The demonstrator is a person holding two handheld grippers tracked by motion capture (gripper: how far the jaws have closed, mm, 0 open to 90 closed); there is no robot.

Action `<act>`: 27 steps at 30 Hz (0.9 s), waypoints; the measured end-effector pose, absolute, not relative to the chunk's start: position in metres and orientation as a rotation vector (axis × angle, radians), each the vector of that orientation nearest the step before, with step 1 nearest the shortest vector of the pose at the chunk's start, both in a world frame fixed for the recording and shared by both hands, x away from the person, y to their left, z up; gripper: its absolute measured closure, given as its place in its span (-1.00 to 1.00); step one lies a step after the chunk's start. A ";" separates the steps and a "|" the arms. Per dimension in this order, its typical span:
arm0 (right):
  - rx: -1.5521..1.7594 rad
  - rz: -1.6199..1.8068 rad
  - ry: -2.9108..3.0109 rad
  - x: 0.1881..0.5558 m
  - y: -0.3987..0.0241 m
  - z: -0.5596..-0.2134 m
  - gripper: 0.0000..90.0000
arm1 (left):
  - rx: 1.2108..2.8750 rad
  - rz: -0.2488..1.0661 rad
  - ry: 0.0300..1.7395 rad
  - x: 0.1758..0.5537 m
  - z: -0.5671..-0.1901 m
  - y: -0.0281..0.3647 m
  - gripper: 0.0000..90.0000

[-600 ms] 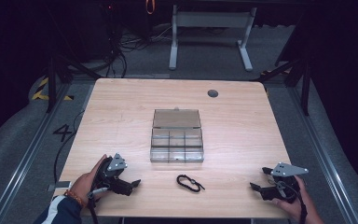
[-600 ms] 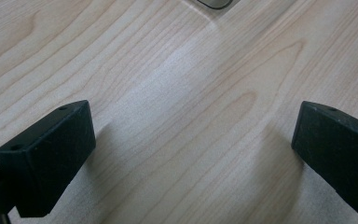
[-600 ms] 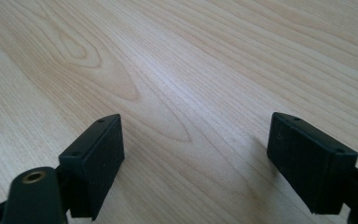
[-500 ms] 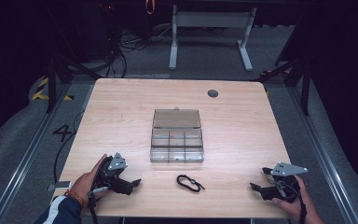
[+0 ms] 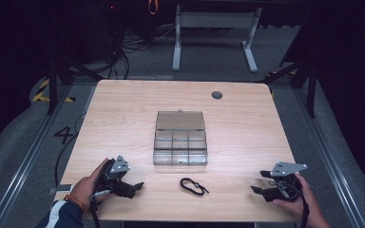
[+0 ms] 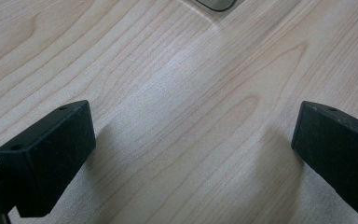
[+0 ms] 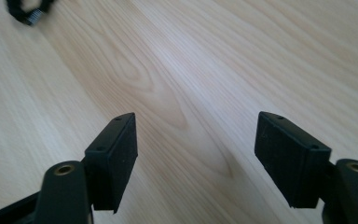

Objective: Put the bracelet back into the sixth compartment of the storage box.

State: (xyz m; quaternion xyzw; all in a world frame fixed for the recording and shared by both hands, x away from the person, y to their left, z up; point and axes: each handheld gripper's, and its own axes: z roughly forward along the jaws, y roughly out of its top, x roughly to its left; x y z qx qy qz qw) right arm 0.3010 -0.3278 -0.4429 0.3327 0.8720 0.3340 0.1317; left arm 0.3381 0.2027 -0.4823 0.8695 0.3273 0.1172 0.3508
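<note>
A clear plastic compartment box point(image 5: 180, 148) stands at the middle of the wooden table point(image 5: 123, 123), its lid point(image 5: 179, 120) laid open toward the far side. In front of it lies a small black looped cord point(image 5: 193, 186), also seen as a black cord point(image 7: 28, 9) in the right gripper view. My left gripper point(image 5: 135, 186) rests near the front left edge, held in a hand, pointing right toward the cord. Its jaws stand wide open over bare wood point(image 6: 191, 144). My right gripper point(image 5: 258, 183) sits at the front right, pointing left, open point(image 7: 196, 149) with nothing between its jaws.
A dark round grommet point(image 5: 216, 95) sits near the table's far edge. A corner of the box point(image 6: 214, 3) shows at the top of the left gripper view. Beyond the table stand a desk frame point(image 5: 214, 42), cables and dark floor.
</note>
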 end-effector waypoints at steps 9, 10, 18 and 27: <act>0.763 0.986 2.622 0.308 -0.277 -0.409 -0.15 | 2.251 0.304 0.848 0.338 -0.482 0.203 -1.00; 0.740 0.987 2.638 0.309 -0.271 -0.406 -0.13 | 2.251 0.304 0.848 0.338 -0.482 0.203 -1.00; 0.583 0.944 2.749 0.317 -0.216 -0.402 -0.08 | 2.251 0.304 0.848 0.338 -0.482 0.203 -1.00; 0.501 0.882 2.848 0.323 -0.164 -0.415 -0.11 | 2.251 0.303 0.848 0.338 -0.482 0.203 -1.00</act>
